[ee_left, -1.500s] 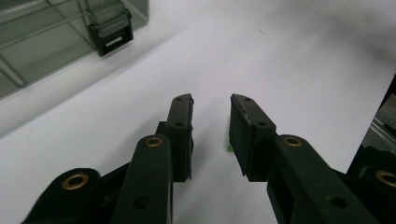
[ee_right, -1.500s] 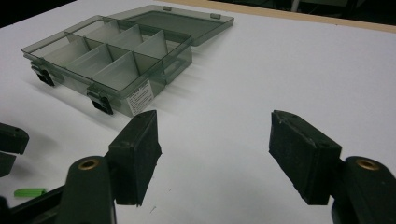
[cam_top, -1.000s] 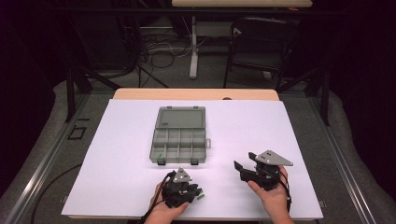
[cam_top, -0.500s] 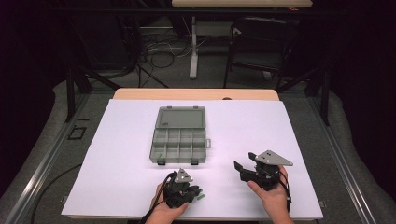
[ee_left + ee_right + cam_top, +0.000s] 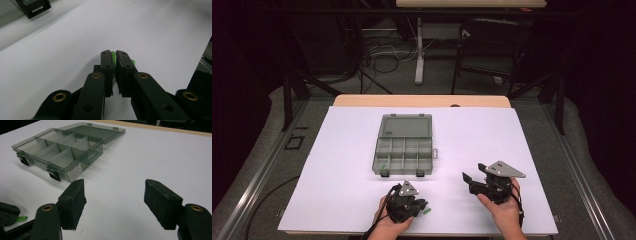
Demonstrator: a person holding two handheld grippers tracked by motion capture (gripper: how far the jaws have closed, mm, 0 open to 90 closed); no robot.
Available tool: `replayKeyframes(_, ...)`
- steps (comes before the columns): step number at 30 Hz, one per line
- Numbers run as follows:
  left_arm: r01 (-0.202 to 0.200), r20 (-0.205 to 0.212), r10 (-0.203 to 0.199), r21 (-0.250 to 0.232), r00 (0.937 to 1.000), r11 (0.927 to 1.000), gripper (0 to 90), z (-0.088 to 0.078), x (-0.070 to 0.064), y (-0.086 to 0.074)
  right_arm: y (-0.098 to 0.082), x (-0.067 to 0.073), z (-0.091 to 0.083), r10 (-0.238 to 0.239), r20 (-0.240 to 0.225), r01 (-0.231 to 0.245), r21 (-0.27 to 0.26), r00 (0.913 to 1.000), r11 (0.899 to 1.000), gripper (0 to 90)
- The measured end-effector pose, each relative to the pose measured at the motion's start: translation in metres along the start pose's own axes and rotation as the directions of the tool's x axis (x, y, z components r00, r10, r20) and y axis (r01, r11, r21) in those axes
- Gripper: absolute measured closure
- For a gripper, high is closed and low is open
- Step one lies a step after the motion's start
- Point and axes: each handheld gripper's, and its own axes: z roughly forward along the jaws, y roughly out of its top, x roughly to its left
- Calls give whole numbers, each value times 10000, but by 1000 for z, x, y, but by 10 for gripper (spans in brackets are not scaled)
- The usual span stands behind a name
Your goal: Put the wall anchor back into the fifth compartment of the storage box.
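We noted the left gripper (image 5: 113, 56) low over the white table sheet (image 5: 337, 165), near the front edge. Its jaws had just been closing and now pinched a small green piece (image 5: 113, 55) between the pads, a sliver of green showing at the tips and another past the right-hand jaw. In the high view the green piece (image 5: 427, 212) poked out beside the gripper. The right gripper (image 5: 113, 202) hung off to the side, jaws wide apart with nothing between them, probably kept clear while the other worked. The grey compartment box (image 5: 403, 150) lay open just beyond, lid folded back, one green bit (image 5: 383, 167) already in a front-left cell. We judged the pinched piece bound for that box.
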Motion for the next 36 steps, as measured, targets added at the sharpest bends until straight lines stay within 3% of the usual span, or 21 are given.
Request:
replayKeyframes(13, 173, -67, -174, -104, 9998, 9998, 847, -6, 6, 2, 0, -1, 0, 7, -16, -7, -12, 10000, 10000, 326)
replayKeyframes(19, 607, -254, -621, -532, 9977, 9967, 847, -20, 18, 6, 0, 0, 1, 37, -2, -37, -41, 10000, 10000, 326)
replayKeyframes(36, 1190, -831, -1301, -1266, 9880, 9848, 847, -54, 53, 15, 0, 0, 0, 12, -19, -12, 217, 10000, 9998, 326)
